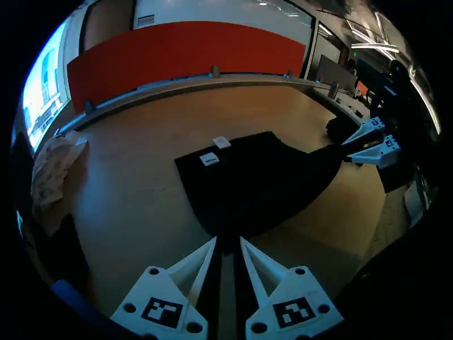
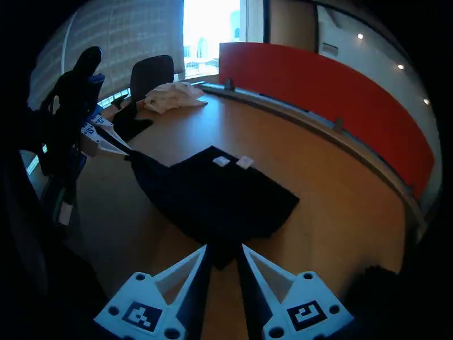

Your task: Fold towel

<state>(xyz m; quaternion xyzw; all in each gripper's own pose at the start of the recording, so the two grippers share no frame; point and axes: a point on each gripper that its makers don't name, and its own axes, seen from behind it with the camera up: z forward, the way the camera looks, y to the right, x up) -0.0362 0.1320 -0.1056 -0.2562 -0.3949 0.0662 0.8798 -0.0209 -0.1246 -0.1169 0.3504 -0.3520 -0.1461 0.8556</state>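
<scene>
At the near edge of the table, the left gripper [image 1: 227, 242] is clenched on a corner of the black towel [image 1: 255, 181]; its two fingers stand almost together with a strip of dark cloth pinched between them. The right gripper [image 2: 223, 249] grips a second corner in the same way, its jaws narrowed onto the fabric. In the left gripper view, the right gripper is off to the side with its corner drawn up clear of the table, and the cloth runs taut from it.

The rest of the towel lies spread flat on the wooden table [image 1: 141, 170]. Two small white tags [image 1: 209, 159] sit at its far edge. A pale crumpled cloth [image 2: 172, 95] lies well apart near the table's far end, beside a dark chair [image 2: 150, 73]. A red partition [image 1: 187, 51] runs along the table's curved back edge. A bright window [image 2: 209, 28] stands beyond.
</scene>
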